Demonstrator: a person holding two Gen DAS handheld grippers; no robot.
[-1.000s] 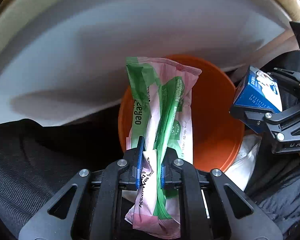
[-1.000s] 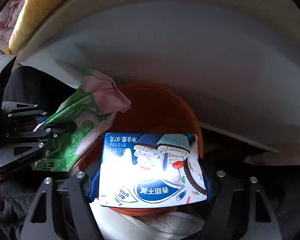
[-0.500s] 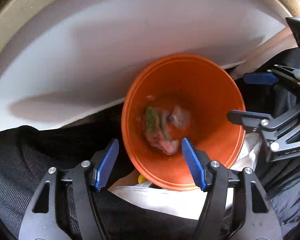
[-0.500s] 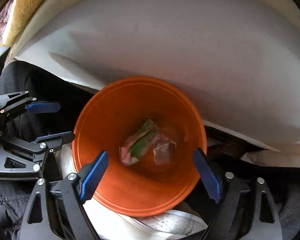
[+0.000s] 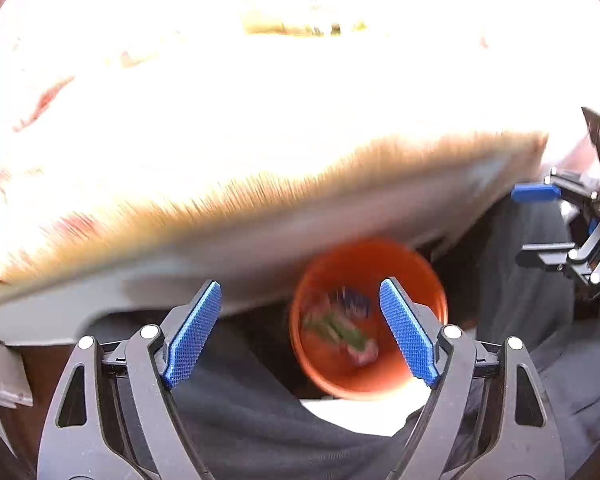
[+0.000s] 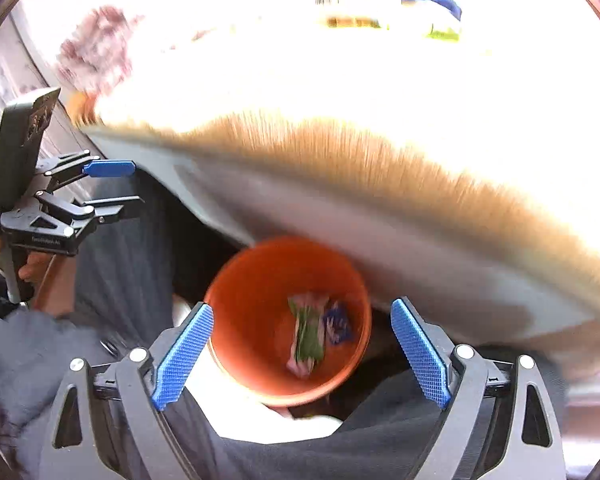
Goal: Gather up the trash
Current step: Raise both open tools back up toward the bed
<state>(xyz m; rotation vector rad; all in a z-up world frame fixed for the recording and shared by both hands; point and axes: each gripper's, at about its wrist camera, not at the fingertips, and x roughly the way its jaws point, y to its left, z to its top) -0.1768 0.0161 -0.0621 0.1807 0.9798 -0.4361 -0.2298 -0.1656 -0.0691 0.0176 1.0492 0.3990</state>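
Observation:
An orange bin stands on the floor under the table edge. A green-and-pink wrapper and a blue carton lie at its bottom. High above the bin, my left gripper has its jaws opening, with nothing between the blue pads. My right gripper hangs beside it, jaws also opening and holding nothing. The picture is blurred by motion.
A table with a tan edge and a glaring white top overhangs the bin. A blue-and-yellow item lies far back on it. The person's dark trousers flank the bin, and something white lies below it.
The left gripper let go of the wrapper and the right one of the carton; both now lie in the bin. Both grippers opened wide and rose, bringing the table top into view.

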